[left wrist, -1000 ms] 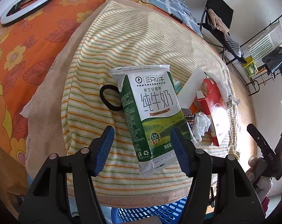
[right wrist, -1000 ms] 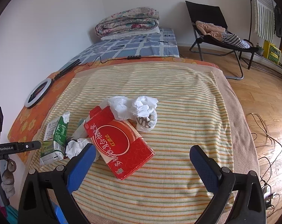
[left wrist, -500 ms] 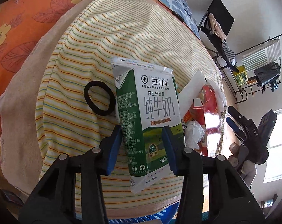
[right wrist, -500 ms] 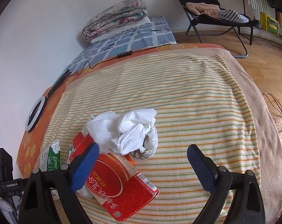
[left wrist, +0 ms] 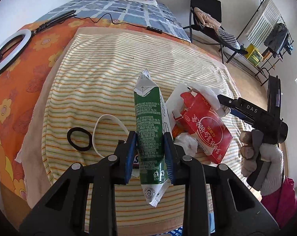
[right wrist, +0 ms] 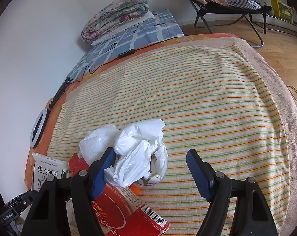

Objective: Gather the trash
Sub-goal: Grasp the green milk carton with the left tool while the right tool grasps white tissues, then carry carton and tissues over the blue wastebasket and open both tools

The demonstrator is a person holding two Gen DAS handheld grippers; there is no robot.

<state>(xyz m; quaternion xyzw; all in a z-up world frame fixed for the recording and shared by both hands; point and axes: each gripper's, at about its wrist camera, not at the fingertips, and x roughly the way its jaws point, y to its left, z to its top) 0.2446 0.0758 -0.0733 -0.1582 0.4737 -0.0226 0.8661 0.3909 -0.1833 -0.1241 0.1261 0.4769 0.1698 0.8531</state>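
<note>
My left gripper (left wrist: 150,152) is shut on a green and white milk carton (left wrist: 149,135) and holds it lifted and turned on edge above the striped towel (left wrist: 101,82). The carton also shows at the left edge of the right wrist view (right wrist: 48,174). A red box (left wrist: 204,128) lies to its right with crumpled white paper (left wrist: 185,141) beside it. My right gripper (right wrist: 151,169) is open over a crumpled white plastic bag (right wrist: 137,153) that sits partly in a small cup (right wrist: 150,178), next to the red box (right wrist: 126,214).
A black hair tie (left wrist: 79,138) and a white band (left wrist: 109,127) lie on the towel left of the carton. A ring light (left wrist: 9,52) lies on the orange floral sheet. A blue basket rim (left wrist: 180,233) shows below the bed edge. A folding chair (left wrist: 209,15) stands at the back right.
My left gripper closed on the milk carton, lifted it and turned it on edge. My right gripper moved forward and down over the white plastic bag.
</note>
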